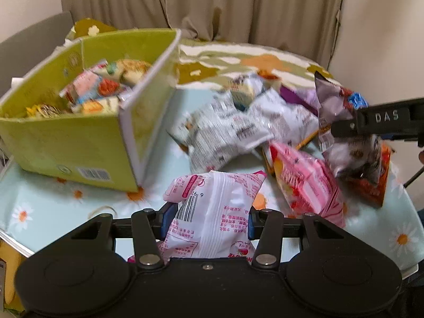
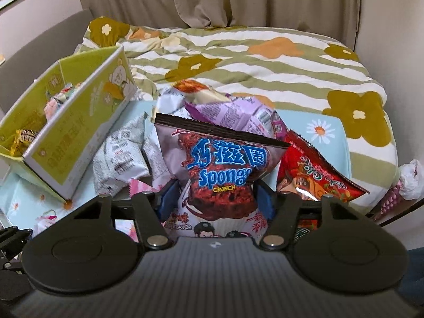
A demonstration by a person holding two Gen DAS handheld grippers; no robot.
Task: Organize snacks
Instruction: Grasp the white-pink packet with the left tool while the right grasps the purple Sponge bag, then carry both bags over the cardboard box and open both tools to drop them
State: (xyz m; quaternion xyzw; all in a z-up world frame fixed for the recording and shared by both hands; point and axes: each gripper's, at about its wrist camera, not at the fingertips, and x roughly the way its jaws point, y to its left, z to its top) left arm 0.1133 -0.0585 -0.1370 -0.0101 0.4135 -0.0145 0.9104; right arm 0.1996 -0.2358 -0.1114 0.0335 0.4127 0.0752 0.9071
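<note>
Care is needed with both packets, since each is pinched only at its lower part and the crinkly film can slide out; the squeeze is best kept steady while each packet is carried over the box wall and let go only once it is well inside. In the left wrist view, the left gripper point(image 1: 209, 224) is closed on a pink packet point(image 1: 214, 206), whose top stands up toward 12 o'clock between the blue pads point(image 1: 167, 220). The green box point(image 1: 79, 132), already holding small snacks, is seen at 10 o'clock of it, with the loose pile point(image 1: 238, 129) at 1 o'clock on the table point(image 1: 39, 206). In the right wrist view, the right gripper point(image 2: 216, 198) is clamped on a Sponge Crunch bag point(image 2: 220, 164), which is held upright; a red bag point(image 2: 315, 175) lies at 3 o'clock, just beside it, and the box is at 9 to 10 o'clock. Both grippers are pitched downward toward the table. The left packet is judged nearer the box and could be dropped in first, so that the two grippers are kept apart.
</note>
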